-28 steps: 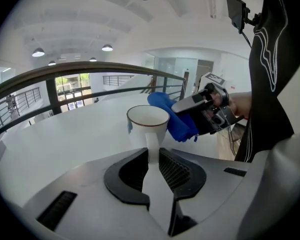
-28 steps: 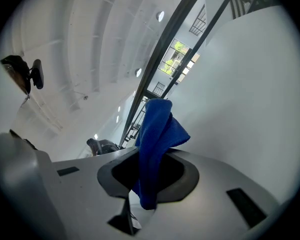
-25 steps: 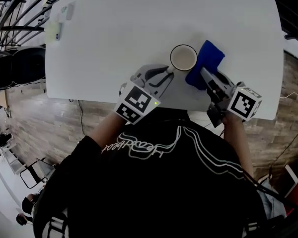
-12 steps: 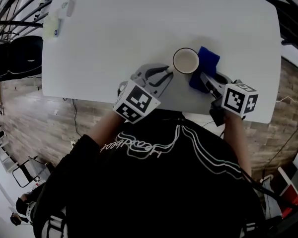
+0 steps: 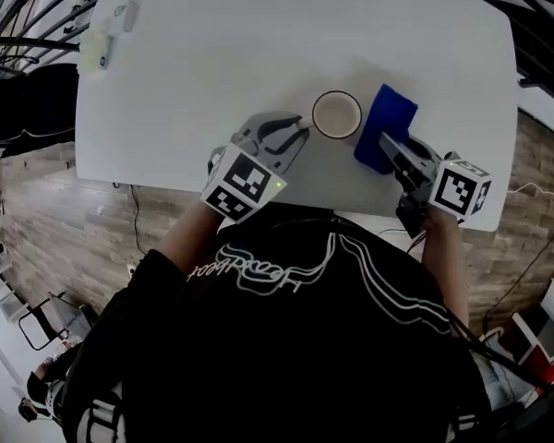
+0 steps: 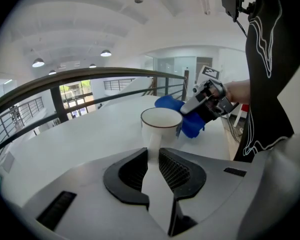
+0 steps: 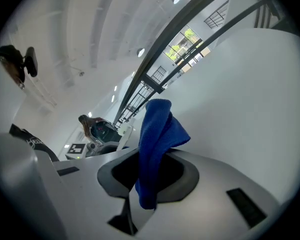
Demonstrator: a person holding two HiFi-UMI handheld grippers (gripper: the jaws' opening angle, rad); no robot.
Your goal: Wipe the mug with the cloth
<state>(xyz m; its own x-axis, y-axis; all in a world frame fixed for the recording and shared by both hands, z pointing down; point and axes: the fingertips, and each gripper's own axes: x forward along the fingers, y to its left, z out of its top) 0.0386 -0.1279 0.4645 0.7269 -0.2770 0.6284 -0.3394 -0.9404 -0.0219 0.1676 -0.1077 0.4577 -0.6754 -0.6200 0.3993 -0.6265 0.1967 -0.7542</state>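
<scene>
Blue cloth [image 5: 388,123] is clamped between the closed jaws of the right gripper [image 5: 384,142] and is held just to the right of the mug [image 5: 336,115], with its folds bunched above the jaws. Whether it touches the mug wall cannot be confirmed. The mug is stood upright on the white table [image 5: 258,44], whose front edge lies close to the mug on the person's side. The handle [image 6: 152,151], on the mug's left, is pinched by the shut jaws of the left gripper [image 5: 298,130]. The wiping is judged to be barely under way. If the cloth is pressed sideways too hard, the mug may be twisted about its thin handle or tipped, since only the handle is held. The bunched cloth may also be dragged out of the jaws by friction against the mug.
</scene>
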